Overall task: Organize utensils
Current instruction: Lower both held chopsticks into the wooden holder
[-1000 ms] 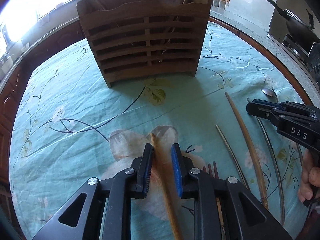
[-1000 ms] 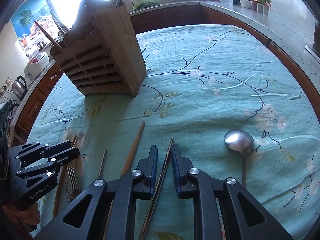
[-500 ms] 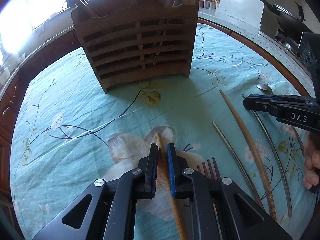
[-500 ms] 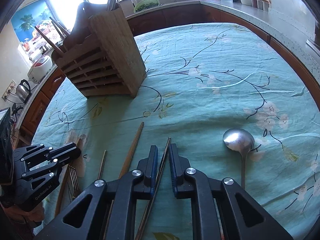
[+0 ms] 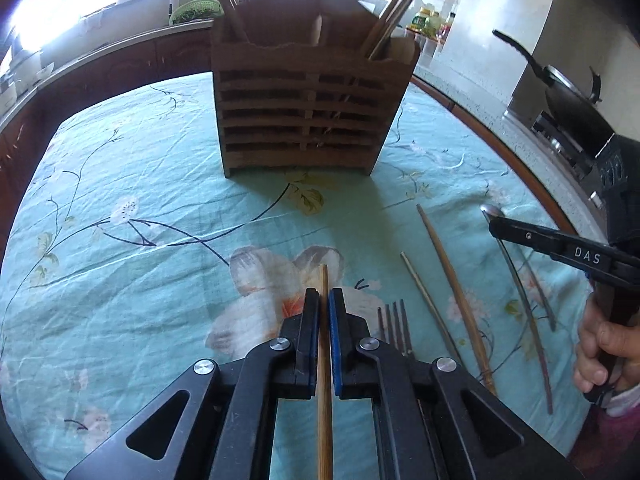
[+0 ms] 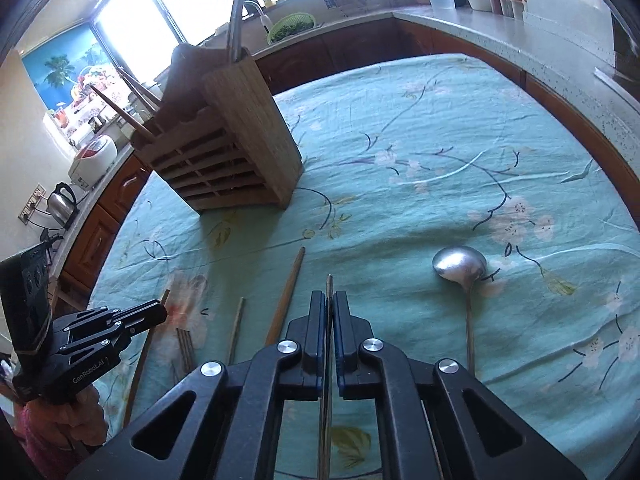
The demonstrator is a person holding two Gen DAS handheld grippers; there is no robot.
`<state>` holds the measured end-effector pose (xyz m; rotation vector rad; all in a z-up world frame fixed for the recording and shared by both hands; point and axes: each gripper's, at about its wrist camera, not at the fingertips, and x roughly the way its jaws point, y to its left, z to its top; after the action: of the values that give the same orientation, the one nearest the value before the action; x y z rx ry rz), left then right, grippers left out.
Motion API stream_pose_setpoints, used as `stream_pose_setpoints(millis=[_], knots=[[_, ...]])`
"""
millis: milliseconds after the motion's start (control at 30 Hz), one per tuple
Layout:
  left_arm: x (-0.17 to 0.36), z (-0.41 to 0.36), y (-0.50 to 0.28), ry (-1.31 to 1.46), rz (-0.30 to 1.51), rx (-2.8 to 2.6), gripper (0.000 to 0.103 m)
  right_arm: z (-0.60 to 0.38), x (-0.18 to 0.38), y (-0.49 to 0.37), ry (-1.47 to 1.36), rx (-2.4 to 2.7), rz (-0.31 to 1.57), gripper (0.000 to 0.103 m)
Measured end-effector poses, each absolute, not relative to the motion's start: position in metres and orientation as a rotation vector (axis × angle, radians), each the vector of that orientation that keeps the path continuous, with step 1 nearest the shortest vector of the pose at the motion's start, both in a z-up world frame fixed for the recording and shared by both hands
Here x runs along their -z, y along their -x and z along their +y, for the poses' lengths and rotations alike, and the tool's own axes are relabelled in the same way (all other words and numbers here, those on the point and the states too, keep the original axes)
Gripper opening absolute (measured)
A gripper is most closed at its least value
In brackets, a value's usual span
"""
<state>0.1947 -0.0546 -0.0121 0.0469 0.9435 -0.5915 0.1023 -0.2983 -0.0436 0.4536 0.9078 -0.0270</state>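
Note:
A slatted wooden utensil holder [image 5: 304, 120] stands upright at the far side of the teal cloth, with chopsticks sticking out; it also shows in the right wrist view [image 6: 228, 148]. My left gripper [image 5: 324, 298] is shut on a wooden chopstick [image 5: 324, 280] and holds it off the cloth. My right gripper [image 6: 329, 300] is shut on a thin dark metal chopstick [image 6: 329, 282]. On the cloth lie a fork [image 5: 394, 324], a thin stick [image 5: 424, 296], a long wooden chopstick [image 5: 452, 280] and a steel ladle [image 6: 460, 266].
The round table with its floral cloth [image 6: 440, 152] has a wooden rim [image 5: 520, 172]. A counter with a wok [image 5: 572, 96] is at the right. A kettle [image 6: 62, 204] and rice cooker [image 6: 94, 158] stand on the left counter.
Both grippers closed, the left on the wooden chopstick, the right on the thin metal one. Both then rose, so the holder appears more level and farther below.

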Motion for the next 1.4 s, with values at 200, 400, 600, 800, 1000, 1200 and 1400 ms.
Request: stream_pose_setpoints(millis=[200,400,600,800,1000,1200,1400], knots=[[-0.039,-0.017,-0.159,0.028,0.808,0.609,0.003,-0.282,-0.007,-0.078,-0.428,-0.008,0.793,0.004],[-0.084,0.024,-0.127,0.082,0.691,0.619,0.003,-0.275,-0.061,-0.055,-0.399,-0.032,0.657,0.004],[-0.113,0.053,-0.104,0.132,0.605,0.609,0.003,-0.271,-0.101,-0.045,-0.37,-0.034,0.563,0.004],[-0.126,0.063,-0.093,0.146,0.562,0.604,0.003,-0.272,-0.122,-0.043,-0.352,-0.036,0.516,0.004],[-0.13,0.062,-0.1,0.15,0.539,0.59,0.003,-0.274,-0.129,-0.049,-0.344,-0.039,0.498,0.004],[-0.141,0.06,-0.113,0.161,0.505,0.575,0.003,-0.276,-0.139,-0.061,-0.336,-0.04,0.477,0.004],[-0.157,0.056,-0.132,0.174,0.448,0.55,0.003,-0.279,-0.152,-0.078,-0.335,-0.036,0.444,0.004]])
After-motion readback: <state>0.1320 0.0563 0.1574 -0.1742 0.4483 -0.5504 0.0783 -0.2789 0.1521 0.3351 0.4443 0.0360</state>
